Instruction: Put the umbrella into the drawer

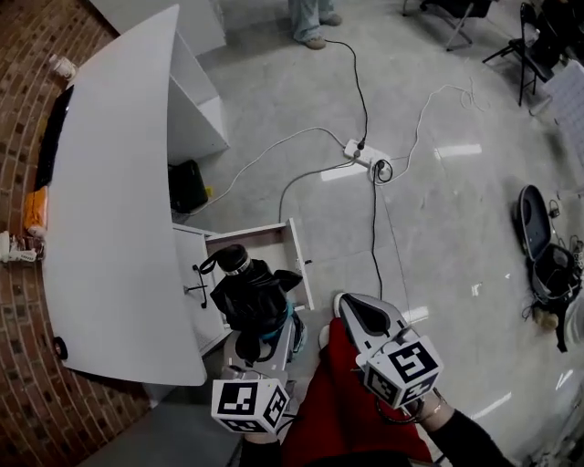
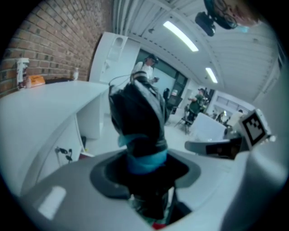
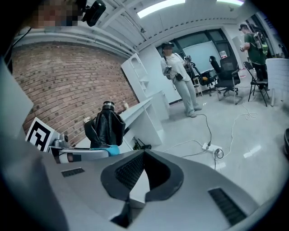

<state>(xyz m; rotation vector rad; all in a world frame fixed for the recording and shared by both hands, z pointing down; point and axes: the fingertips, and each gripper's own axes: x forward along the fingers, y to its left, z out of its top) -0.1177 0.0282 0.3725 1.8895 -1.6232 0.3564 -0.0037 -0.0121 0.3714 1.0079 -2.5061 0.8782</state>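
Observation:
A folded black umbrella [image 1: 248, 296] with a teal band stands upright between the jaws of my left gripper [image 1: 263, 334], which is shut on its lower part. In the left gripper view the umbrella [image 2: 137, 117] rises from the jaws of my left gripper [image 2: 144, 168] and hides much of what lies beyond. It hangs just in front of the open white drawer [image 1: 297, 264] that sticks out of the white desk [image 1: 119, 228]. My right gripper [image 1: 358, 315] is to the right, empty, with its tips together [image 3: 144, 155]. From its view the umbrella [image 3: 104, 128] shows at the left.
A power strip [image 1: 365, 155] with cables lies on the grey floor beyond the drawer. A black bag [image 1: 187, 185] sits under the desk. A person [image 1: 310, 23] stands at the far end. Chairs [image 1: 534, 46] and dark gear [image 1: 538, 237] are at the right. A brick wall [image 1: 23, 82] borders the left.

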